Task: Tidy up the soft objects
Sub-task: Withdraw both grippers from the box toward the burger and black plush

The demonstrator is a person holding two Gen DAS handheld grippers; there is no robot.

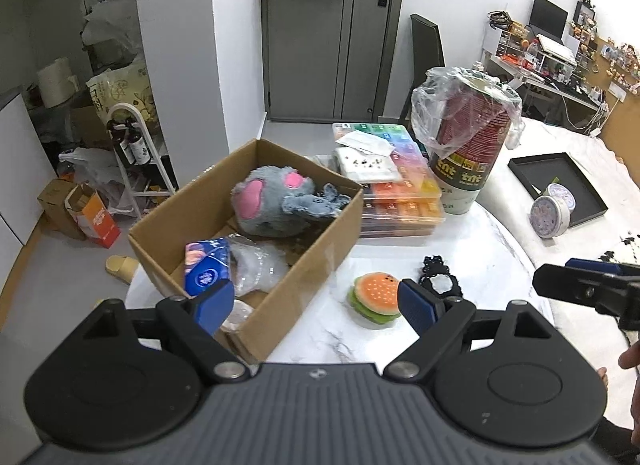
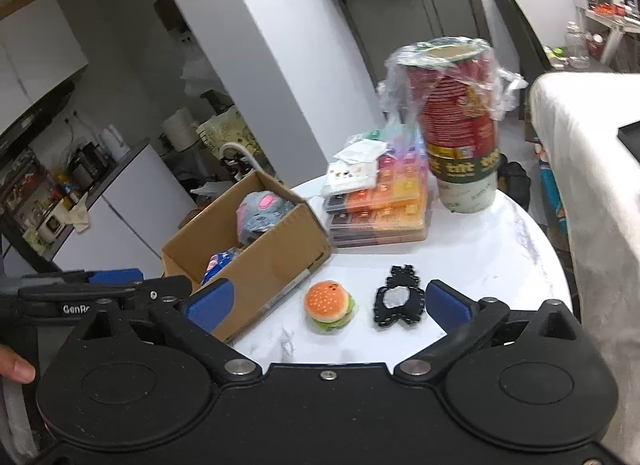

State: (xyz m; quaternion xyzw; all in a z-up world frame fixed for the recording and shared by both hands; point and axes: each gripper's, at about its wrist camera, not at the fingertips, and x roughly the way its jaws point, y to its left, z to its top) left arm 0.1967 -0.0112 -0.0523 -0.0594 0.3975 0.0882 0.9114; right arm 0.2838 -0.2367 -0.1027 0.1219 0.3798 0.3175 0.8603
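Note:
An open cardboard box (image 1: pixel 256 281) stands on the left of the white marble table (image 1: pixel 472 241). Inside lie a grey plush toy with pink ears (image 1: pixel 276 201), a blue tissue pack (image 1: pixel 206 265) and crumpled clear plastic. To the right of the box, a small burger toy (image 1: pixel 376 299) and a flat black plush piece (image 1: pixel 440 281) rest on the table. My left gripper (image 1: pixel 316 303) is open and empty, straddling the box's near corner. My right gripper (image 2: pixel 328 303) is open wide and empty; the burger toy (image 2: pixel 324 293) and the black piece (image 2: pixel 400 301) lie beyond its pads.
Behind the box are stacked rainbow organiser cases (image 1: pixel 400 193) topped with white packets. A plastic-wrapped stack of paper cups (image 1: pixel 468 145) stands beside them. A black tray (image 1: pixel 560 181) with round tins sits on a cloth-covered surface at right. The table's round edge is near me.

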